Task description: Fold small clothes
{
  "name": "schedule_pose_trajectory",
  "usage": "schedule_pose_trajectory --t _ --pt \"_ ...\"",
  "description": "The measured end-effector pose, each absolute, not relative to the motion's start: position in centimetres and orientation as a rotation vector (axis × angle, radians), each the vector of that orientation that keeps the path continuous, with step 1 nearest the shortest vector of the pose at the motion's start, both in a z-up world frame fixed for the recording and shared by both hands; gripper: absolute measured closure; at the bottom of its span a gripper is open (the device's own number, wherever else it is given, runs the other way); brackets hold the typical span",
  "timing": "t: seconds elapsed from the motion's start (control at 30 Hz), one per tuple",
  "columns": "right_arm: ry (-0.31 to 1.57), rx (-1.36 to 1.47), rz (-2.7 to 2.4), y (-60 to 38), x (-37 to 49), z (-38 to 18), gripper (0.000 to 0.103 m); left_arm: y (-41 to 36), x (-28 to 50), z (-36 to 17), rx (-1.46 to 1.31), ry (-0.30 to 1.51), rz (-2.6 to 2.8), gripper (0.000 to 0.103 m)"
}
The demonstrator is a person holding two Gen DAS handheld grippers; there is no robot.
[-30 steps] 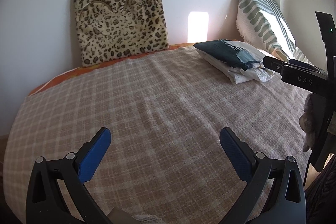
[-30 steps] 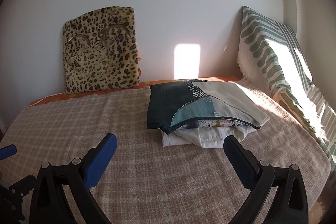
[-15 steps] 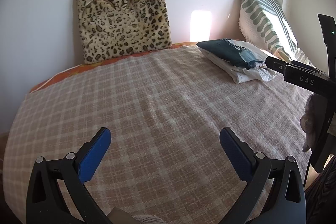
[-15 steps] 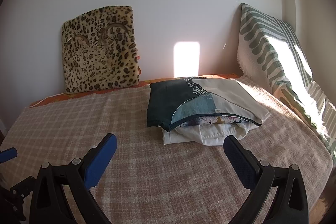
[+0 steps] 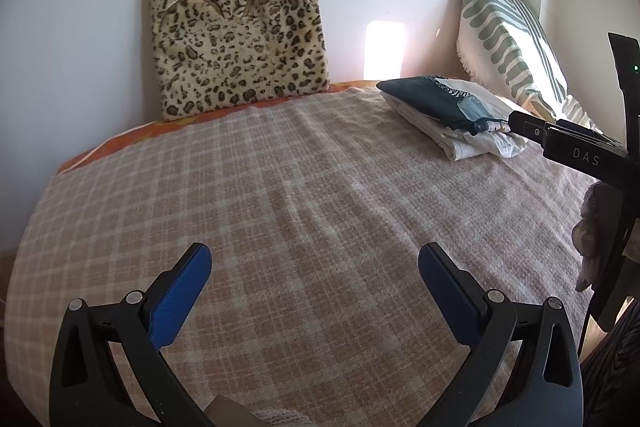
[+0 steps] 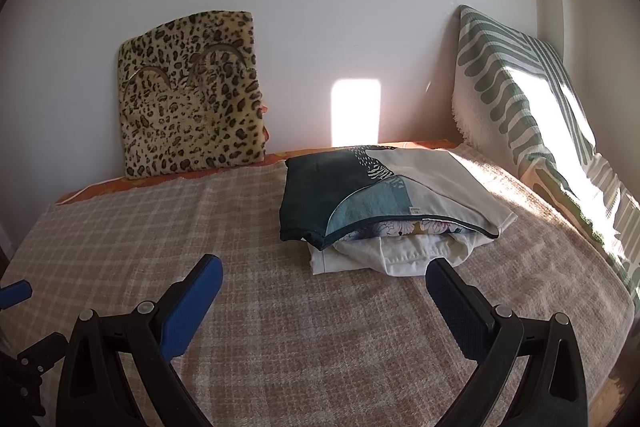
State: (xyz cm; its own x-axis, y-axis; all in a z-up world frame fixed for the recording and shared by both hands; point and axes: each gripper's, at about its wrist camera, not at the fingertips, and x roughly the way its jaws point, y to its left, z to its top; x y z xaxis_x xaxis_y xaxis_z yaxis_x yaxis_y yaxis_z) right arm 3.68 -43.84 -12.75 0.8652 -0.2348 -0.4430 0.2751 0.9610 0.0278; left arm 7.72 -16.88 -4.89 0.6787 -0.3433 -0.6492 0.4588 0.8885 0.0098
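A stack of folded clothes [image 6: 384, 203] lies on the plaid bed cover [image 6: 280, 327], a dark teal and cream piece on top of white ones. It also shows in the left wrist view [image 5: 448, 115] at the far right. My right gripper [image 6: 324, 267] is open and empty, just in front of the stack. My left gripper [image 5: 314, 259] is open and empty over bare cover [image 5: 280, 195]. The right gripper's body [image 5: 580, 155] shows at the right edge of the left wrist view.
A leopard-print cushion [image 5: 236, 39] leans on the back wall. A green striped pillow [image 6: 520, 99] leans at the right. An orange sheet edge [image 5: 120, 143] shows under the cover. The left gripper's fingertip [image 6: 14, 293] shows at the left edge of the right wrist view.
Both grippers have drifted slightly forward over the bed; the right one is closer to the stack. Both stay open and empty.
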Motion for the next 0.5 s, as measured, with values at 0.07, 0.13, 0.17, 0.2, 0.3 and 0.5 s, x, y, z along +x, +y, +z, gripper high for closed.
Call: schedule_pose_trajectory --t 0.07,0.13,0.17,0.2,0.3,0.5 --pt "0.453 0.091 -0.267 -43.88 3.72 -12.75 0.0 -16.9 7.71 -4.88 0.177 0.689 -0.453 0.0" --pt "0.453 0.089 -0.266 -43.88 3.73 -12.76 0.0 -16.93 7.66 -4.91 0.178 0.688 -0.452 0.0" --pt "0.453 0.089 -0.266 -43.87 3.72 -12.76 0.0 -16.93 7.66 -4.91 0.178 0.689 -0.452 0.0" --pt "0.453 0.091 -0.267 -43.85 3.69 -12.76 0.0 -16.93 7.67 -4.91 0.177 0.689 -0.452 0.0" --pt "0.457 0.096 -0.265 -43.89 3.63 -12.81 0.0 -16.96 7.63 -4.9 0.179 0.689 -0.45 0.0" --pt "0.458 0.104 -0.268 -44.07 3.62 -12.8 0.0 -16.97 7.6 -4.88 0.178 0.688 -0.452 0.0"
